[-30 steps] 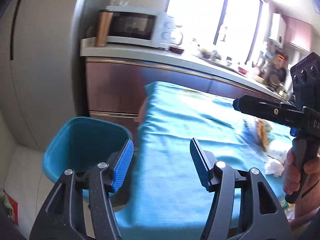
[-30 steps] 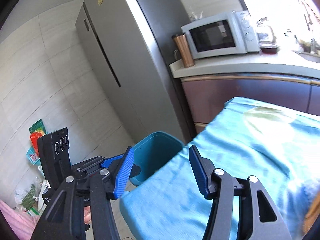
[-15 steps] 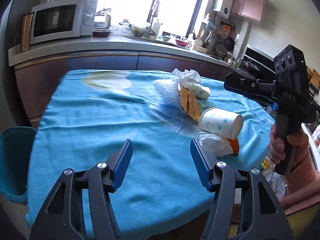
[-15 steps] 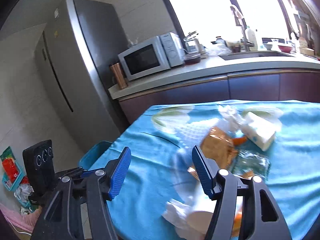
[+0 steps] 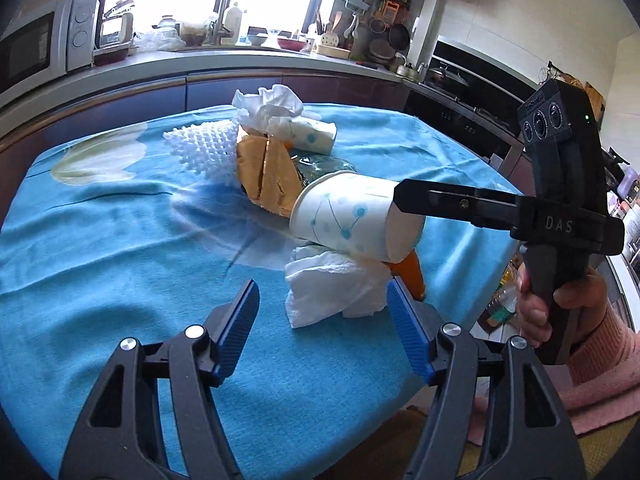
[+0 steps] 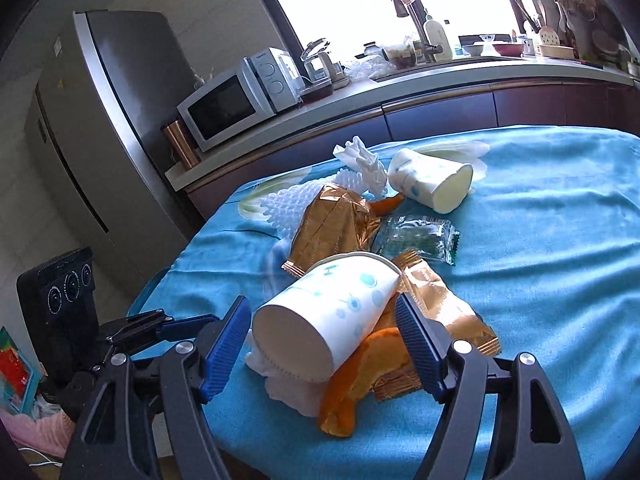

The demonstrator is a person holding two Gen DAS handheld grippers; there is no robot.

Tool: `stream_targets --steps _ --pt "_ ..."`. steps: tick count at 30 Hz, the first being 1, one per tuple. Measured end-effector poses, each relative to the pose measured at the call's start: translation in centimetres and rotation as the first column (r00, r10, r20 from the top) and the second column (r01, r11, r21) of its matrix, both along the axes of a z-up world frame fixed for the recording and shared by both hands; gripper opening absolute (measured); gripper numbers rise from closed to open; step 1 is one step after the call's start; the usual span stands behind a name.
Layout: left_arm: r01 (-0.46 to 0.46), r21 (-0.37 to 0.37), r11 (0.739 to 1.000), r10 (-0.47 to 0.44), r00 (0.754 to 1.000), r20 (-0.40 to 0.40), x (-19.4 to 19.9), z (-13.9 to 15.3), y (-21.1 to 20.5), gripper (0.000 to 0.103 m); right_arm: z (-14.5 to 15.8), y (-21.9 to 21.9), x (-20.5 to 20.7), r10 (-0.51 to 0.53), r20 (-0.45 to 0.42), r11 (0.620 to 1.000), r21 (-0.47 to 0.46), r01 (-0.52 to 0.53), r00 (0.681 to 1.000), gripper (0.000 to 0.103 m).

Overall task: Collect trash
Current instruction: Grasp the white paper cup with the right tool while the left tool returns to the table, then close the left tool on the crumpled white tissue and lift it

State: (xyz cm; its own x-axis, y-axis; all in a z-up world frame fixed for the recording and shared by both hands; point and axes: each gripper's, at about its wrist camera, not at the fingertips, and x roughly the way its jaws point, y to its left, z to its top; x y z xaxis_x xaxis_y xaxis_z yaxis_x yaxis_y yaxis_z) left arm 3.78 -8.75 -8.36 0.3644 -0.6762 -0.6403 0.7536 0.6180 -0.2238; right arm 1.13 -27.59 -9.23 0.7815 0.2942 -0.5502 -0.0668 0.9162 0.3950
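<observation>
Trash is piled on the blue tablecloth. A spotted paper cup lies on its side between the fingers of my right gripper. The jaws are opening and the pads are not pressing on the cup. Under the cup are a crumpled white tissue and an orange peel-like scrap. My left gripper is opening just short of that tissue, with nothing held. Behind lie gold wrappers, a clear green packet, white foam netting, a second cup and another tissue.
A kitchen counter with a microwave and sink tap runs behind the table. A steel fridge stands at the left. A sliver of the teal bin shows past the table's left edge. A person's hand holds the right gripper's handle.
Both views swung from the teal bin and fridge onto the trash pile and came closer. Both grippers' jaws widened. The near paper cup now sits between the right fingers.
</observation>
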Motion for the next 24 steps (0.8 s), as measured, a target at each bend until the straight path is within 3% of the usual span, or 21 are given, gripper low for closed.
stream_targets --steps 9,11,19,24 --pt "0.013 0.027 1.0 -0.011 0.997 -0.072 1.3 -1.4 -2.1 0.063 -0.7 0.5 0.4 0.022 0.001 1.0 0.014 -0.022 1.0 0.072" --pt "0.014 0.032 0.999 -0.011 0.996 -0.089 1.4 -1.7 -2.4 0.058 -0.8 0.5 0.4 0.022 -0.001 1.0 0.019 -0.022 1.0 0.069" --pt "0.003 0.01 1.0 -0.002 0.992 -0.124 1.7 -1.9 -2.3 0.022 -0.7 -0.4 0.2 0.023 0.006 0.997 0.07 -0.023 1.0 0.058" --pt "0.002 -0.014 1.0 -0.004 0.994 -0.113 1.3 -1.1 -1.7 0.01 -0.3 -0.8 0.0 0.026 0.029 0.996 0.089 -0.029 0.999 0.056"
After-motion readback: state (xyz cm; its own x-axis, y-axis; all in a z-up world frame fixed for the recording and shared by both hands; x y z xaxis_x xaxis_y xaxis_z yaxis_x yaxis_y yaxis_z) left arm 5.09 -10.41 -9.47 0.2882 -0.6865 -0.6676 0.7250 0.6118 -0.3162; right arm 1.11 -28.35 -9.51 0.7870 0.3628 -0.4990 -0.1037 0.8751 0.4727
